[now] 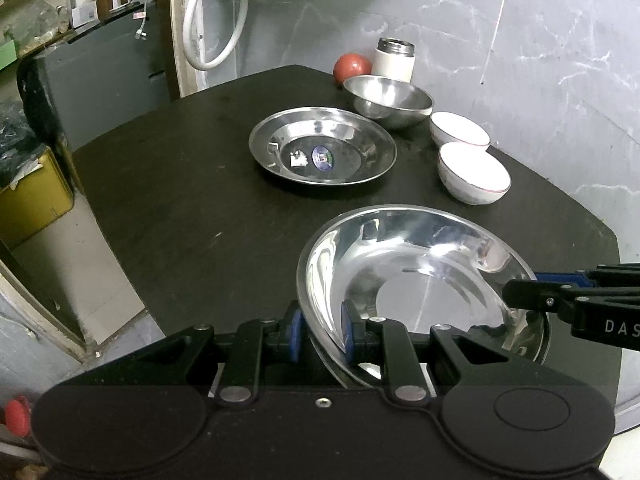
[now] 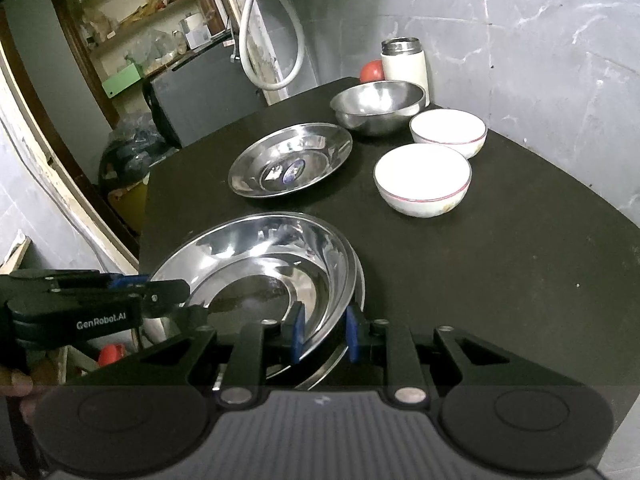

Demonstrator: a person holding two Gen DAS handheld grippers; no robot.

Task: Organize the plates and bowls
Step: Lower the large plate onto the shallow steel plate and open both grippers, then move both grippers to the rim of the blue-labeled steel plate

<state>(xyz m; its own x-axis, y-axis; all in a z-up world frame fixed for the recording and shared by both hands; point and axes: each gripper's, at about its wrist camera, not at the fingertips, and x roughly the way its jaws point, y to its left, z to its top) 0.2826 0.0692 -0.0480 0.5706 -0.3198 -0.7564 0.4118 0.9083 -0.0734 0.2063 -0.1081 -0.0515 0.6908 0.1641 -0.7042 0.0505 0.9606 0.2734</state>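
Both tongs, left tongs (image 1: 322, 334) and right tongs (image 2: 325, 332), are pinching opposite rims of the near steel plate (image 1: 420, 264) above the tabletop (image 1: 180, 208), probably sharing its weight for stacking.

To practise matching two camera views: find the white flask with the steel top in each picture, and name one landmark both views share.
Left wrist view: the flask stands at the table's far edge, upper middle-right, right of the red ball, behind the steel bowl.
Right wrist view: the flask is upper right of centre, the ball partly hidden to its left.
Shared landmark: the steel bowl just in front of it.
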